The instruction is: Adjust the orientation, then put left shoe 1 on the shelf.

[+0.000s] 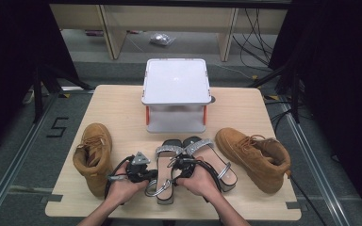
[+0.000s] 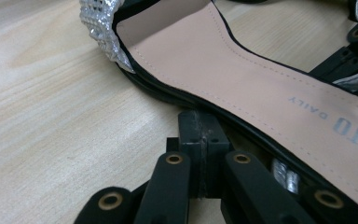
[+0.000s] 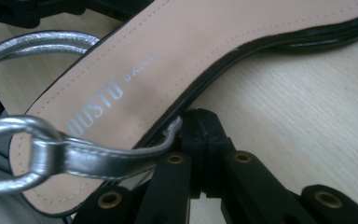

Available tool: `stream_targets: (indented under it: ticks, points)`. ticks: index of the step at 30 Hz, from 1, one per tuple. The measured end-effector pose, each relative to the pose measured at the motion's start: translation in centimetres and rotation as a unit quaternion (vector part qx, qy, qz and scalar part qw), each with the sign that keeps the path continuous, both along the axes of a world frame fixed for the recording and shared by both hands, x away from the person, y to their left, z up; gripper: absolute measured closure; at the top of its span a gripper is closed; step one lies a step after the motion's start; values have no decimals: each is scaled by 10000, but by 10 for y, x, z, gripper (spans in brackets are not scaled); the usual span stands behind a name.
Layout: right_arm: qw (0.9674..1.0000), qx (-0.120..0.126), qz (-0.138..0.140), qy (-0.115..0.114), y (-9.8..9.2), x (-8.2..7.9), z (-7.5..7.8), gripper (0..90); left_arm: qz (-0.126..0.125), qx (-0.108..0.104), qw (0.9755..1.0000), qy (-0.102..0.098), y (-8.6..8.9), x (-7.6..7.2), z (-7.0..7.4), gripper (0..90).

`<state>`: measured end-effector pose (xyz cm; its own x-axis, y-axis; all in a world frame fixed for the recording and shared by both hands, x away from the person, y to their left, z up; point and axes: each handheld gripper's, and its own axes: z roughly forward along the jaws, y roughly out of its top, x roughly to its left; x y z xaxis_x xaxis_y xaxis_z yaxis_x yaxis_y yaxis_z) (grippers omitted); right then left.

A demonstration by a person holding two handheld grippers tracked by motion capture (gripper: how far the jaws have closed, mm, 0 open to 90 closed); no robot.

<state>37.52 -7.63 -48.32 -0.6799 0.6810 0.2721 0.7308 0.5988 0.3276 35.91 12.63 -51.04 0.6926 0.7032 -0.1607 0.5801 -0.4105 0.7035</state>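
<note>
High view: my left gripper [image 1: 147, 175] and right gripper [image 1: 176, 165] flank left sandal [image 1: 166, 169] at table's [image 1: 122, 108] near edge, between tan boots [image 1: 93, 155]. Both jaw pairs pressed together, nothing pinched, tips against sole edges, likely nudging sandal straight.

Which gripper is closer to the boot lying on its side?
Right. The right gripper is by the sandals, nearer the tipped boot; the left gripper is farther, beyond the left sandal.

Both forearms come in over the near edge of the table, hands close together. The left gripper [image 1: 147, 173] sits low with its jaws pressed shut. The right gripper [image 1: 181, 165], just beside it, has its jaws closed tight too, tips meeting.
</note>
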Motion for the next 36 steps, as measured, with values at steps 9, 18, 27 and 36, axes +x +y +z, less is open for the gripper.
stream_targets:
  ticks: [9,18,27,36]
  points:
    - [9994,-12,-312,-170,-25,0,13,769,0,-120,9998,-144,10,-10,13,874]
    - [9931,434,-1067,-217,-48,-2,26,553,483,-725,9913,-989,36,-17,57,740]
    - [9900,505,-1203,-530,-40,-7,29,441,614,-1008,9759,-1836,31,-2,101,683]
    - [9862,609,-1446,-522,-36,-7,30,405,697,-1001,9738,-1920,25,37,131,787]
